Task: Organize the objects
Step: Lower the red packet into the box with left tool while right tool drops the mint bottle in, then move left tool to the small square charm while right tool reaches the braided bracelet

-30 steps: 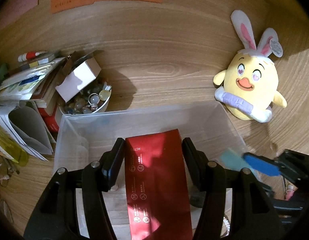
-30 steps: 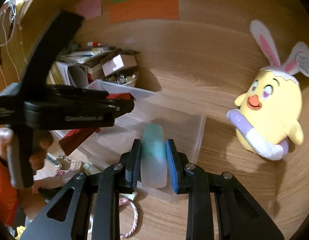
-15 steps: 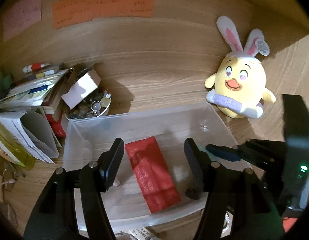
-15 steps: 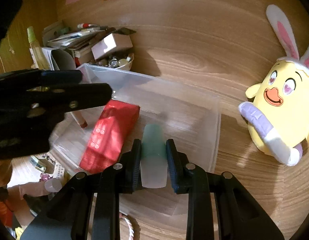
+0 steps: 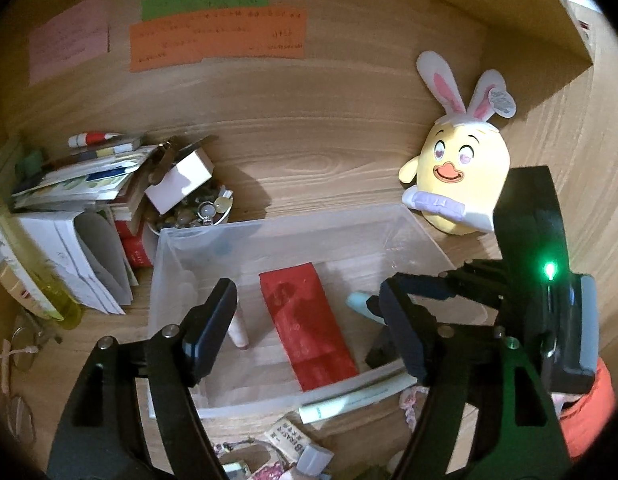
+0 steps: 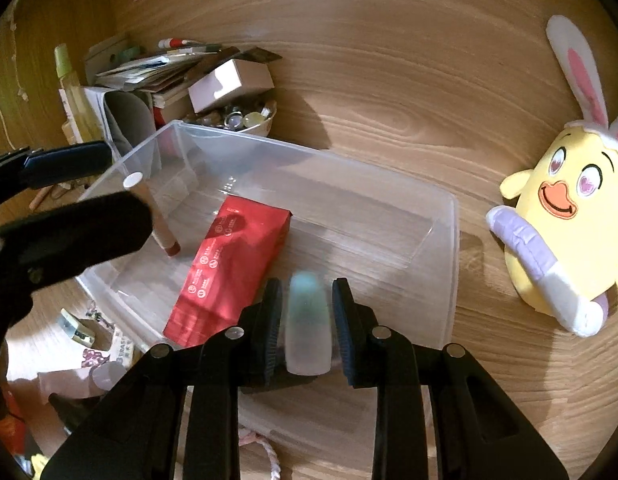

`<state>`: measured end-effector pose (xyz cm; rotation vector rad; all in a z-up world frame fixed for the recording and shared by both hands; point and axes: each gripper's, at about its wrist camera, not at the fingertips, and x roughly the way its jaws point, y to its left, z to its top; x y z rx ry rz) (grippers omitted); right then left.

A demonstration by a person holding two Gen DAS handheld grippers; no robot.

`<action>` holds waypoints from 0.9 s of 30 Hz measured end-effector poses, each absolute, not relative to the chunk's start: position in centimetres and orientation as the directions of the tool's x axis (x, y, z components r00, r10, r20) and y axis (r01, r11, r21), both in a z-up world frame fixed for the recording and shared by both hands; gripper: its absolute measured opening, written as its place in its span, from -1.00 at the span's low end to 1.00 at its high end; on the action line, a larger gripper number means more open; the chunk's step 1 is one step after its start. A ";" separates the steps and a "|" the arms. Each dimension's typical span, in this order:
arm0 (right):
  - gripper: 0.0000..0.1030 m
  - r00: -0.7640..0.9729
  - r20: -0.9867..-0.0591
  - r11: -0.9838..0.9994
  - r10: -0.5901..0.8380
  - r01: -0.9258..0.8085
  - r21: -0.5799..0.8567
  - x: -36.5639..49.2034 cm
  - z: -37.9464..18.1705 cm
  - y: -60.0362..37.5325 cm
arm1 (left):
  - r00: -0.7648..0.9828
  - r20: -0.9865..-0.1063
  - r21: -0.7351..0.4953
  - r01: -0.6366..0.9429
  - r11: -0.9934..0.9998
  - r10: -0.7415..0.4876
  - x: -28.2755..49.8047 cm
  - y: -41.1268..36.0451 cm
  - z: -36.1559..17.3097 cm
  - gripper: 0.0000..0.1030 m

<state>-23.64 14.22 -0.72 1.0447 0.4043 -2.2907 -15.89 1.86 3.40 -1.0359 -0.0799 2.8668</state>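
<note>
So there's a clear plastic bin (image 6: 449, 216) sitting on the wooden desk (image 6: 389, 80), and most of its floor is free. A red packet (image 6: 229, 264) lies flat near the middle, running lengthwise front to back, and a small tube with a red end (image 6: 159, 224) leans against the left wall. The whole right half of the bin is open room.

The right gripper (image 6: 307, 320) is over the bin's near rim with a pale teal-tipped bottle (image 6: 309, 320) between its jaws. The jaws are opening and there's a sliver of gap on both sides of the bottle, which is blurred, so the pads aren't pressing it.

The left gripper (image 5: 309, 328) hovers over the near-left part of the bin, jaws opening wide with nothing between them, the red packet lying below in the gap.

Edges are tighter outside the bin: a bowl of beads (image 5: 197, 212) and a pile of papers and boxes (image 5: 89, 184) crowd the far-left corner, a yellow plush chick (image 5: 461, 184) sits just off the far-right corner, and small clutter (image 5: 293, 440) lines the near rim.
</note>
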 end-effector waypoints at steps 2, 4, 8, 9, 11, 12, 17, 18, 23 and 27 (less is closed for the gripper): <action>-0.36 -0.524 -0.757 -0.783 -0.391 0.622 -0.026 -23.4 -0.4 14.3 | -0.773 -0.626 -0.079 -0.074 -0.994 0.107 -15.2 1.7 3.5 0.45; -0.33 -0.531 -0.749 -0.782 -0.398 0.623 -0.026 -23.0 -0.1 14.4 | -0.776 -0.620 -0.080 -0.078 -0.994 0.111 -14.7 1.5 3.5 0.46; -0.30 -0.538 -0.737 -0.779 -0.409 0.626 -0.025 -22.1 0.5 14.7 | -0.786 -0.610 -0.073 -0.077 -0.994 0.106 -13.5 1.3 3.8 0.47; -0.22 -0.542 -0.734 -0.779 -0.409 0.626 -0.028 -21.9 0.6 14.8 | -0.788 -0.607 -0.069 -0.075 -0.995 0.101 -13.2 1.2 3.8 0.48; -0.05 -0.556 -0.721 -0.781 -0.413 0.624 -0.034 -21.3 1.1 15.1 | -0.795 -0.600 -0.059 -0.070 -0.996 0.091 -12.6 1.2 3.9 0.54; 0.03 -0.566 -0.713 -0.782 -0.414 0.622 -0.040 -20.9 1.3 15.2 | -0.798 -0.597 -0.057 -0.068 -0.996 0.089 -12.4 1.1 3.9 0.55; 0.14 -0.591 -0.682 -0.782 -0.430 0.622 -0.045 -19.1 2.4 16.3 | -0.803 -0.592 -0.042 -0.056 -0.998 0.070 -11.0 0.8 3.8 0.55; 0.19 -0.593 -0.678 -0.782 -0.434 0.622 -0.044 -18.8 2.5 16.5 | -0.803 -0.593 -0.039 -0.054 -0.998 0.067 -10.7 0.7 3.7 0.56; 0.36 -0.612 -0.656 -0.785 -0.442 0.617 -0.048 -17.1 3.2 17.6 | -0.800 -0.598 -0.033 -0.046 -0.998 0.057 -9.4 0.2 3.3 0.56; 0.41 -0.623 -0.645 -0.791 -0.442 0.610 -0.047 -16.0 3.2 18.5 | -0.795 -0.606 -0.027 -0.031 -0.999 0.041 -8.4 -0.5 2.9 0.63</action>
